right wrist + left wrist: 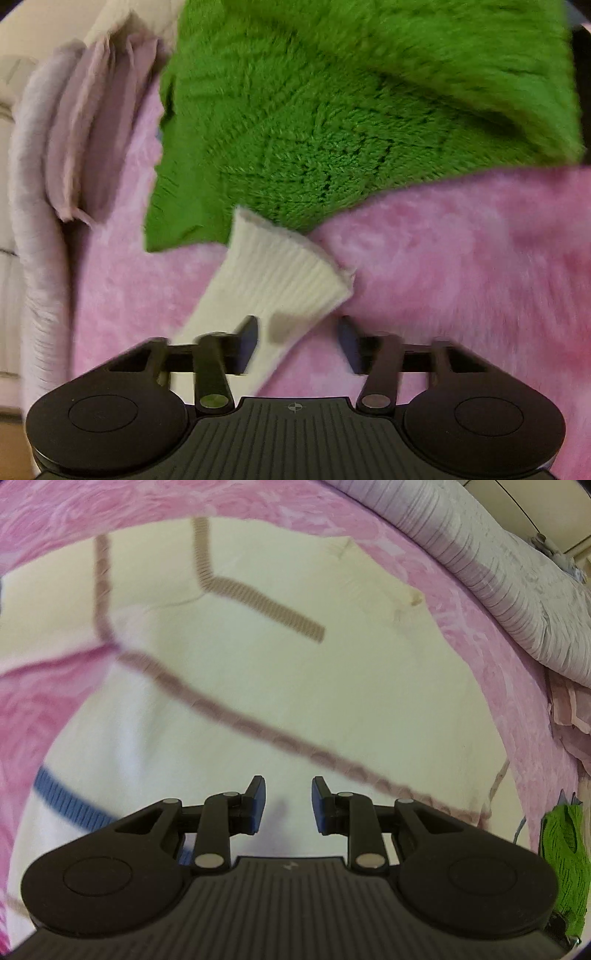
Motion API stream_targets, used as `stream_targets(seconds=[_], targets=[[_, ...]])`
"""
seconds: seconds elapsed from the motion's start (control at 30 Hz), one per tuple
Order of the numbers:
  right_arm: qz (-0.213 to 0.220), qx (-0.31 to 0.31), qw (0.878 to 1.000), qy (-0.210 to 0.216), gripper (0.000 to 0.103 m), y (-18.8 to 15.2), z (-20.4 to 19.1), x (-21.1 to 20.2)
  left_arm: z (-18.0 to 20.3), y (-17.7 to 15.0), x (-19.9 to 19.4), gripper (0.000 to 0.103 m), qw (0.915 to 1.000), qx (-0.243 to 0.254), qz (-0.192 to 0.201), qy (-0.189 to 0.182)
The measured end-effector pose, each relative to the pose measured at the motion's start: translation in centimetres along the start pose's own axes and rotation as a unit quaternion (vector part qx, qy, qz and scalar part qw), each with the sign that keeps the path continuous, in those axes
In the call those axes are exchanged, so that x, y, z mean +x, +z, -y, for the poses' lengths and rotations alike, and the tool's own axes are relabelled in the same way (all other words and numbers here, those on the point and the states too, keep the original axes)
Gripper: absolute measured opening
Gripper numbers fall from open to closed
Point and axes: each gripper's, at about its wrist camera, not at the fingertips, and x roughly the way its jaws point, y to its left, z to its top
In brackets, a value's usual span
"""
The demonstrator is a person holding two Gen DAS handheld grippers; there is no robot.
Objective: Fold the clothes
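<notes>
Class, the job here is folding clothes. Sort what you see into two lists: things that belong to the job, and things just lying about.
Belongs to the job:
cream sweater
white ribbed cuff
left gripper
right gripper

Lying about:
green fuzzy cloth
pink blanket
grey bedding

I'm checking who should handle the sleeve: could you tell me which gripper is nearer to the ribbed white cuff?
Right. The right gripper hangs directly over the ribbed white cuff, jaws apart. The left gripper hovers over the cream sweater's body, with no cuff in its view.
</notes>
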Motion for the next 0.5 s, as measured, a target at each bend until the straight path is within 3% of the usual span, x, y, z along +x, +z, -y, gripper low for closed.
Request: stream_targets(seconds=[0.07,0.17,0.23,0.33,0.47,0.5], targets=[[0.011,-0.018,1.000,0.004,0.004,0.8,-1.0,-0.2,-0.8,-0.6,-0.6,0.022,1.0000,-0.002,0.004,0.003],[0.076,-0.127,0.989,0.024,0.004,1.7,-3.5,-2.2,-2.2,-1.3,-1.6,0.022,0.9999,-0.005,0.012,0.005],[0.056,-0.158,0.986,0.017,0.004,2.5,-4.4,-0.8,-3.4,-1.9,-1.9,0.022,0.9998,-0.008,0.011,0.015],[-0.015,-0.156,0.987,-0.026,0.011,3.2,-4.4,2.1,-5.0,-2.8,-2.4,0.022,0.9995,-0.008,0.006,0.031],[-0.009,-0.189,0.982,-0.021,0.050,0.7,-5.4,-0.2,-7.4,-4.4,-4.1,0.024,0.9985,0.012,0.002,0.053],[-0.014,-0.201,0.979,-0.019,0.052,-0.2,-5.5,-0.9,-8.3,-4.8,-4.7,0.024,0.9981,0.019,0.001,0.059]])
